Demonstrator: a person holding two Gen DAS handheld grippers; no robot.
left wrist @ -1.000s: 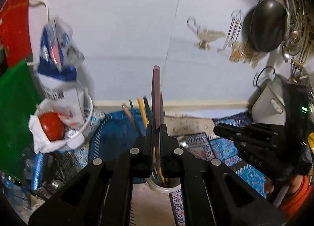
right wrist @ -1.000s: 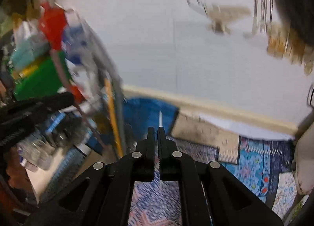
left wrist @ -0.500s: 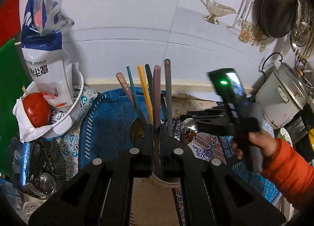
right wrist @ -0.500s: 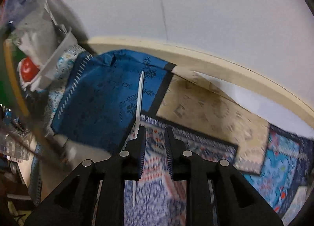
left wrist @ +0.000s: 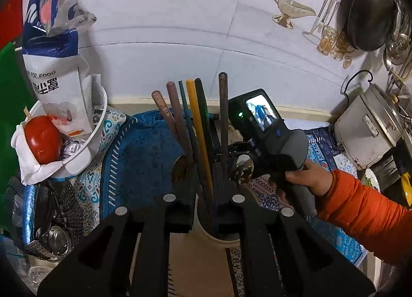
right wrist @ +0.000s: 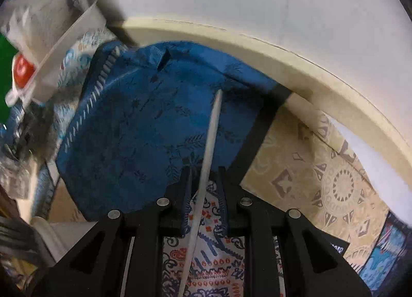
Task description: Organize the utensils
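Two hand-held grippers are shown. Left hand-held gripper [left wrist: 203, 188]: jaws opening, with utensil handles [left wrist: 198, 129] seen between them, standing in a white cup [left wrist: 221, 237] on the desk; whether any is gripped cannot be told. Right hand-held gripper [right wrist: 204, 181]: jaws apart, pads not pressing a white chopstick [right wrist: 206, 165] lying between them on patterned cloth [right wrist: 213, 258]. Beyond it, a blue cloth [right wrist: 134, 121] is seen.

Dim indoor light, heavy fisheye bending with dark corners; the right wrist view's left edge smears.
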